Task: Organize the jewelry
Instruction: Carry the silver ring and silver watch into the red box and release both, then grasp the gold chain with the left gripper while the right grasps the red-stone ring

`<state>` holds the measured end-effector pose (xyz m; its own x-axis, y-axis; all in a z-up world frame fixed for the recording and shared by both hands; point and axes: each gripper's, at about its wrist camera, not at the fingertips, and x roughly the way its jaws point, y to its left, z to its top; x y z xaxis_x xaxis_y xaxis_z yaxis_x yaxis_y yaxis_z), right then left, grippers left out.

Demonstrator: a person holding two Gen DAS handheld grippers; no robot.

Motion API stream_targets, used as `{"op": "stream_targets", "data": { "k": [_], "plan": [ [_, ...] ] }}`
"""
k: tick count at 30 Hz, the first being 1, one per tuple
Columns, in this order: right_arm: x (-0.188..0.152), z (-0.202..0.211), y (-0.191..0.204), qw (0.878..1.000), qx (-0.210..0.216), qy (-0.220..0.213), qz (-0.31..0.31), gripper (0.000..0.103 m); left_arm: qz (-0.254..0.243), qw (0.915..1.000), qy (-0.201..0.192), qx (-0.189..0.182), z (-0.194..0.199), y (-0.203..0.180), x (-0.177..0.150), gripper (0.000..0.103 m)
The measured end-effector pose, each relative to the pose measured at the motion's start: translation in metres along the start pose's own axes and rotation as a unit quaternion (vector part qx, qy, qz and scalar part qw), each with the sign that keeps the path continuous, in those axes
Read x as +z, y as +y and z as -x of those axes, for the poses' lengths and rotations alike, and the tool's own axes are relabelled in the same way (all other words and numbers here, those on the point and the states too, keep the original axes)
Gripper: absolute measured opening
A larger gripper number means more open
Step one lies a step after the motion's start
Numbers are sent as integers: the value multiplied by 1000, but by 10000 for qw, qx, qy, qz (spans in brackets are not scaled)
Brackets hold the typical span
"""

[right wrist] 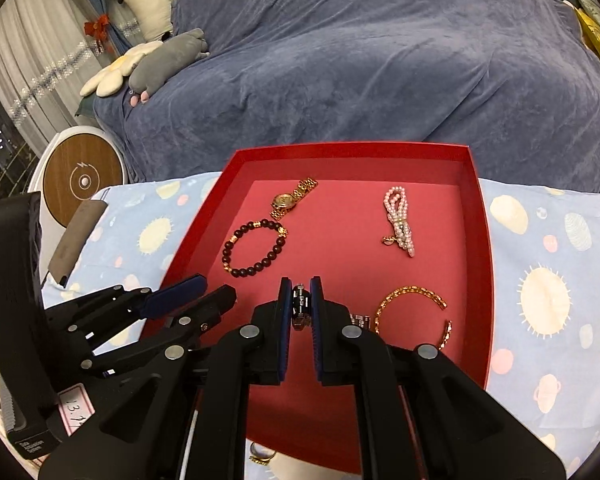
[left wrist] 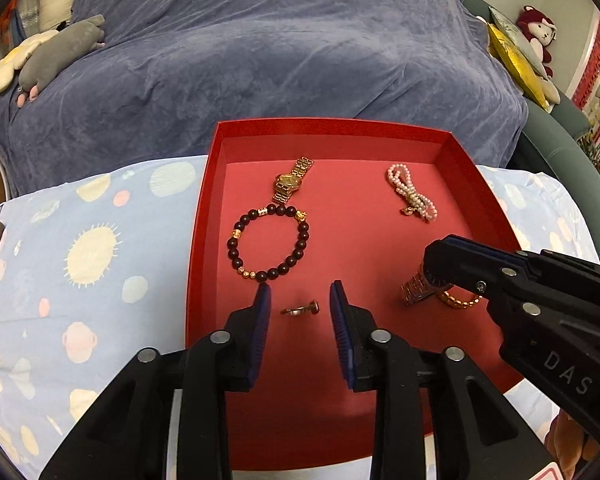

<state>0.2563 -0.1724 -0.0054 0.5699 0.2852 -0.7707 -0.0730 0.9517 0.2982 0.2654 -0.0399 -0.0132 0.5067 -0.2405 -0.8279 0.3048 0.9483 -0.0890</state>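
Note:
A red tray (left wrist: 204, 208) lies on a cloth with a sun pattern. In it are a gold watch (left wrist: 290, 182), a dark bead bracelet (left wrist: 270, 244), a pearl bracelet (left wrist: 412, 194) and a gold chain bracelet (right wrist: 412, 308). A small ring (left wrist: 300, 309) lies on the tray floor between the fingers of my left gripper (left wrist: 299, 292), which is open and does not press on it. My right gripper (right wrist: 301, 283), over the tray's near right part, is shut on a silver metal watch (right wrist: 300, 304), whose band (left wrist: 414, 290) hangs below the fingers. The left gripper (right wrist: 217, 285) sits at the tray's near left edge.
A sofa under a blue blanket (left wrist: 300, 40) fills the background, with plush toys (left wrist: 60, 52) at its left end. A round wooden-topped device (right wrist: 84, 180) stands left of the table. A black box (right wrist: 12, 300) and another ring (right wrist: 262, 454) lie near the tray's front edge.

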Motion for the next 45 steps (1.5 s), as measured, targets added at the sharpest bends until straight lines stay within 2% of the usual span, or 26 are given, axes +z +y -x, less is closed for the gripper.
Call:
{"op": "stream_targets", "data": {
  "k": [2,4,5,6,11,13,17,20,25,29,32,35,40,45],
  "plan": [
    [0,3,-6,9999,-64,-115,-91,13,19,9999,-122,99,1,1,-1,55],
    [3,12,-12,9996,-84,-202,-174,15,-3,9997,-231,105,6,2,0,57],
    [5,19,-14,9994,-75,-267,-227,17,10,9996,-263,121,9,3,2,62],
    [5,29,-16,9991,-67,-330,-266,22,58,9994,-328,136,15,5,3,64],
    [-4,76,-15,9982,-226,-528,-184,26,324,9980,-546,49,54,15,2,64],
    [-13,97,-14,9976,-220,-624,-210,31,387,9974,-610,82,71,18,-3,64],
    [-45,131,-12,9965,-226,-779,-200,38,436,9960,-740,232,103,21,-23,64],
    [-74,141,-12,9972,-154,-682,-267,38,449,9955,-762,335,118,24,-47,64],
    [-114,146,-4,9981,-223,-542,-199,38,518,9961,-582,403,124,28,-89,64],
    [-133,139,-3,9988,-179,-382,-251,38,673,9970,-324,178,115,23,-123,64],
    [-138,131,-4,9991,-283,-263,-168,38,426,9986,-217,218,99,8,-137,64],
    [-140,126,-6,9991,-314,-205,-173,38,127,9994,-118,298,82,-6,-143,62],
    [-139,119,-7,9991,-332,-148,-200,38,60,9997,89,205,58,-19,-145,51],
    [-140,113,-2,9993,-333,-95,-116,38,-72,9997,138,194,47,-29,-146,35]
  ]
}}
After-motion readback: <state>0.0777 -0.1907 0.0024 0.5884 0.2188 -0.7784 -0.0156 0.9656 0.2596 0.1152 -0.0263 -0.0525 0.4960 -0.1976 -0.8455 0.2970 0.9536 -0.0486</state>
